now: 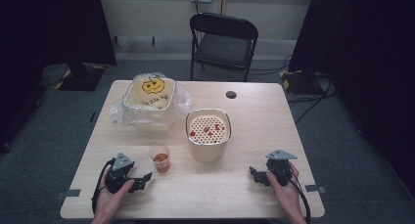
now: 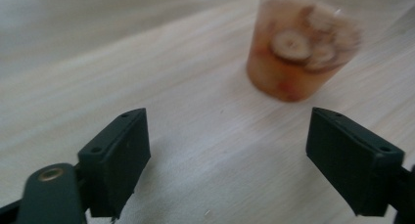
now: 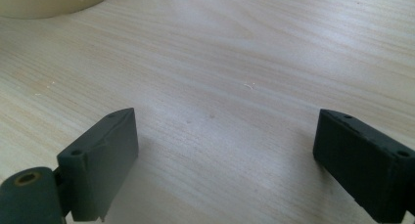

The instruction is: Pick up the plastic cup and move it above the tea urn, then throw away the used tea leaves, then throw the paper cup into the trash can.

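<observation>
item: clear plastic cup (image 1: 161, 158) of reddish pieces, upright on the wooden table (image 1: 254, 111), just front-left of the cream bucket with perforated insert (image 1: 208, 133).
left gripper (image 1: 142, 179): front-left of the bucket, near the cup, jaws spread, nothing between them; bare tabletop between it and the cup.
right gripper (image 1: 256, 175): front-right of the bucket, jaws spread over bare wood.
behind-left of the bucket: bag-lined tub with smiley lid (image 1: 149, 94).
beyond the table: black folding chair (image 1: 223, 43).
</observation>
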Demonstrator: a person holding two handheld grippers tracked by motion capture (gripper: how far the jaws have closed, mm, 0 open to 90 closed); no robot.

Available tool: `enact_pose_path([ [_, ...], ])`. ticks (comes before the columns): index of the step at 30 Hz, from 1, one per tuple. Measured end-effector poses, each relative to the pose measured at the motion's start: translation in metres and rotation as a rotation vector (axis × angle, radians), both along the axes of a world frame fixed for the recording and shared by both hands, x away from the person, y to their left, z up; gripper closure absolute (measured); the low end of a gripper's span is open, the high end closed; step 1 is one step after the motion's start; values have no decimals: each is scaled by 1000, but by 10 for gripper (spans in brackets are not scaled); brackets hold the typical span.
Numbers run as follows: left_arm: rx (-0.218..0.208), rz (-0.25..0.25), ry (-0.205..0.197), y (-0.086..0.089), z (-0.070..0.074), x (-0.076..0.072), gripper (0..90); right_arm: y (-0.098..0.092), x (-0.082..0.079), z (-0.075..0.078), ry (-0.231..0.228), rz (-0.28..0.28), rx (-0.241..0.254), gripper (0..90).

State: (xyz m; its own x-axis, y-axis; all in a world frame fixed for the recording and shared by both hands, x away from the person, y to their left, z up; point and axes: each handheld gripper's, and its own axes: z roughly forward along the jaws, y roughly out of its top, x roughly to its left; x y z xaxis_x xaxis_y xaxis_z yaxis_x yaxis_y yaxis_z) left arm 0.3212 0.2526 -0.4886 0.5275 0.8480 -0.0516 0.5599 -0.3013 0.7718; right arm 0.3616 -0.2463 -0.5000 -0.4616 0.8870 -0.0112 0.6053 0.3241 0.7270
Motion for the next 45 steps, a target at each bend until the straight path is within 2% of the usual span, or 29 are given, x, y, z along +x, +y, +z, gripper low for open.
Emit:
enact_pose_path([
  [3,-47,-28,-19,-6,5,-4,159,0,0,0,0,0,0,88],
  [4,-47,-28,-19,-6,5,-4,159,0,0,0,0,0,0,88],
  [7,-46,-71,-54,-15,9,-4,159,0,0,0,1,-3,0,88],
  [10,-55,-75,-61,-20,11,-3,160,0,0,0,-1,-2,0,88],
  [12,-55,-92,-64,-26,13,-1,161,0,0,0,0,-3,1,88],
  [15,-30,-84,-110,-36,18,4,162,0,0,0,2,-4,1,88],
  [16,-33,-77,-116,-37,18,5,162,0,0,0,2,-4,1,88],
  [19,-57,-100,-122,-39,18,9,165,0,0,0,1,-4,1,88],
  [20,-49,-113,-122,-40,17,11,159,0,0,0,0,-4,0,89],
  [21,-19,-108,-130,-43,13,15,166,0,0,0,0,-3,0,89],
  [22,-15,-105,-137,-43,12,17,167,0,0,0,0,-3,0,88],
  [24,-26,-94,-133,-43,11,20,174,0,0,0,0,-4,0,88],
  [25,-74,-87,-116,-43,11,26,176,0,0,0,1,-4,1,88],
  [26,-74,-87,-116,-43,11,26,181,0,0,0,1,-4,1,88],
  [27,-52,-85,-127,-45,11,29,185,0,0,0,1,-4,1,88],
  [29,-53,-90,-138,-46,12,30,184,0,0,0,0,-3,0,89],
  [32,-63,-98,-132,-51,12,32,237,0,0,0,1,-4,1,89],
  [33,-52,-102,-137,-53,12,32,255,0,0,0,1,-4,1,88],
  [37,-59,-107,-143,-55,13,36,275,0,0,0,0,-3,0,88],
  [40,-41,-108,-145,-57,14,37,287,0,0,0,1,-4,1,89],
  [43,-48,-107,-139,-56,14,37,309,0,0,0,0,-3,0,89],
  [44,-63,-106,-134,-56,14,37,314,0,0,0,0,-3,0,89],
  [45,-62,-119,-134,-56,15,37,314,0,0,0,1,-4,1,88],
])
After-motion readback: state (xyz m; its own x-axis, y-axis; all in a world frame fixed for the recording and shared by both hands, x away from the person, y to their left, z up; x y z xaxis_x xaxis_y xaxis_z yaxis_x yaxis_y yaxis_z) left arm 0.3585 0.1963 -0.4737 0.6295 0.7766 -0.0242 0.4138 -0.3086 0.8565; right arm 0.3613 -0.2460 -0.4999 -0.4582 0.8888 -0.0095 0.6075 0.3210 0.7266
